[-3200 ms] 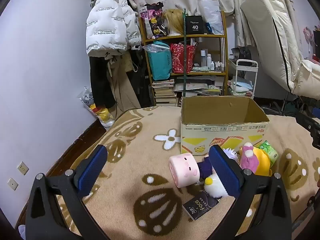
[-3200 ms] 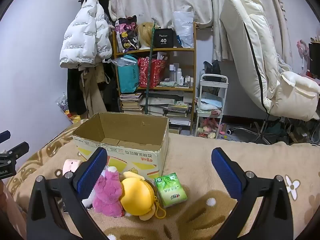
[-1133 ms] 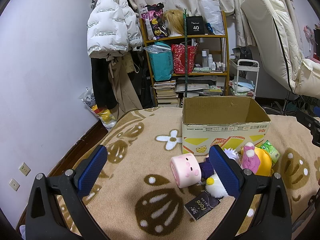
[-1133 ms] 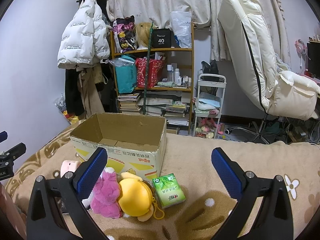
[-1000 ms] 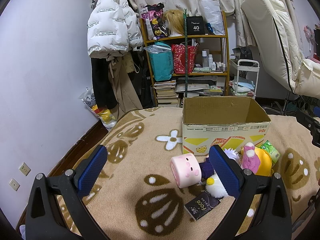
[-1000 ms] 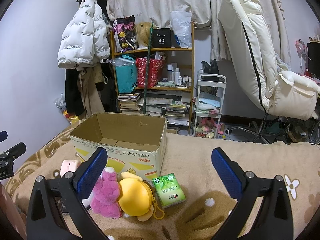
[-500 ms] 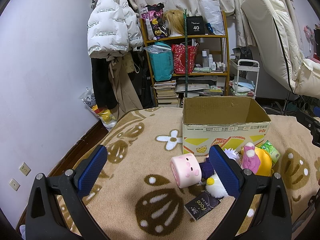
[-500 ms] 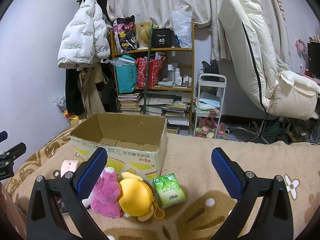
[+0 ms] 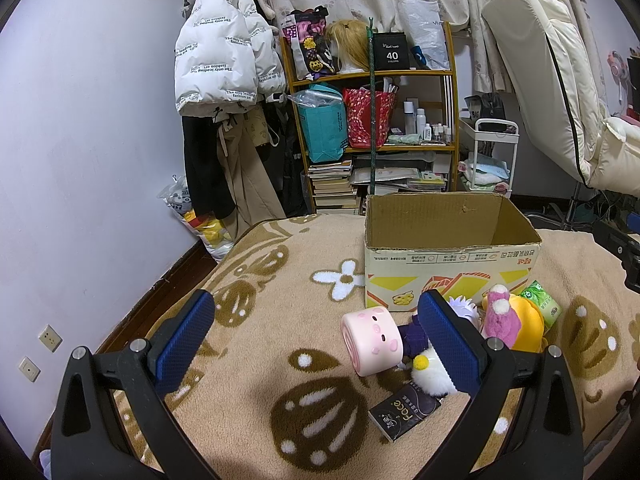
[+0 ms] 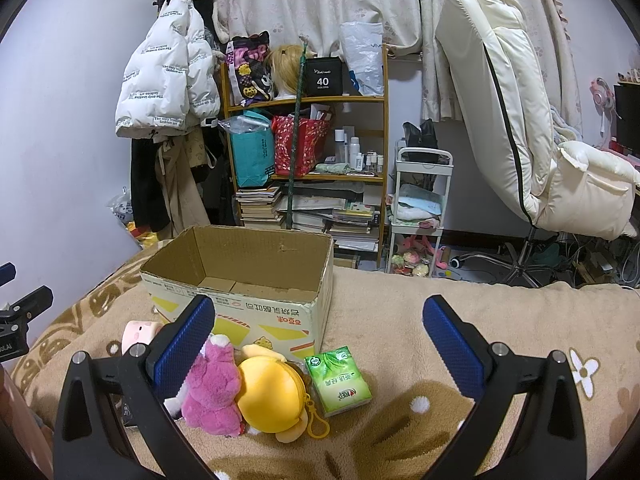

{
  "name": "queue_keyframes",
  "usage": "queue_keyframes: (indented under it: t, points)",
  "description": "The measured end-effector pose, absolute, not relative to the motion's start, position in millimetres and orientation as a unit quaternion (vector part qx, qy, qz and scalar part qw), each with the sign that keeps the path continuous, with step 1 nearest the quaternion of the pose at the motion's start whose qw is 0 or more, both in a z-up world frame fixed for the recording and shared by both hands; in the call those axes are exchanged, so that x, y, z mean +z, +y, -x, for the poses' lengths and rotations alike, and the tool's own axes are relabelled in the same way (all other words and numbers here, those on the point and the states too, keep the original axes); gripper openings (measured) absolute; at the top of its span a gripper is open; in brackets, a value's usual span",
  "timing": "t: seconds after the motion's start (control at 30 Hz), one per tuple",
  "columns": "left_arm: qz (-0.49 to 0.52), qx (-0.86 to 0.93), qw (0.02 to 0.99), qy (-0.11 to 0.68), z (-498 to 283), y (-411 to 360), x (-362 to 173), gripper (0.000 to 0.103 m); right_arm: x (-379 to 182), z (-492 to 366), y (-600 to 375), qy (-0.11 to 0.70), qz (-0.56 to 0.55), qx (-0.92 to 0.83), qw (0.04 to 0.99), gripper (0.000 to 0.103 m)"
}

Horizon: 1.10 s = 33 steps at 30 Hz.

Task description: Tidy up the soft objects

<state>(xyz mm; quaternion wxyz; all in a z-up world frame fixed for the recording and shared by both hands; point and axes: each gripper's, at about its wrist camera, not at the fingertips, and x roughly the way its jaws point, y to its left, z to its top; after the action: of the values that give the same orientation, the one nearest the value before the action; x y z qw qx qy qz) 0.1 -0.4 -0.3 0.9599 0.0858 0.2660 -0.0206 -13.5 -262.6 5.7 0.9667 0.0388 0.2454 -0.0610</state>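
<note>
An open, empty cardboard box [image 9: 448, 264] [image 10: 248, 300] stands on the beige blanket. In front of it lie a pink cylinder plush [image 9: 374, 338] [image 10: 138, 332], a purple and white plush [image 9: 426, 368], a magenta plush [image 10: 212, 388] [image 9: 500, 316], a yellow round plush [image 10: 272, 392] [image 9: 528, 326] and a green tissue pack [image 10: 340, 380] [image 9: 542, 304]. My left gripper [image 9: 316, 340] is open and empty, above the blanket left of the toys. My right gripper [image 10: 320, 344] is open and empty, above the tissue pack.
A black packet [image 9: 404, 414] lies on the blanket near the toys. Behind the bed stand a cluttered shelf [image 10: 304, 152], a white cart [image 10: 420, 216], a hanging white jacket [image 9: 224, 60] and a cream chair [image 10: 520, 132]. The bed's left edge drops to the floor [image 9: 176, 276].
Nothing has visibly changed over the last second; both grippers hold still and stay open. Since 3.2 s ago both views shifted only slightly.
</note>
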Motion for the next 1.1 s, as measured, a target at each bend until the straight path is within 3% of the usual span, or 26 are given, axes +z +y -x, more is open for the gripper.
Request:
queue_keyframes:
  t: [0.6, 1.1]
  points:
    - [-0.086, -0.022, 0.959, 0.268, 0, -1, -1, 0.100, 8, 14, -262, 0.248, -0.040, -0.056, 0.966, 0.103]
    - [-0.076, -0.024, 0.938, 0.338, -48, 0, -12, 0.100, 5, -16, -280, 0.281, -0.069, -0.049, 0.956, 0.103]
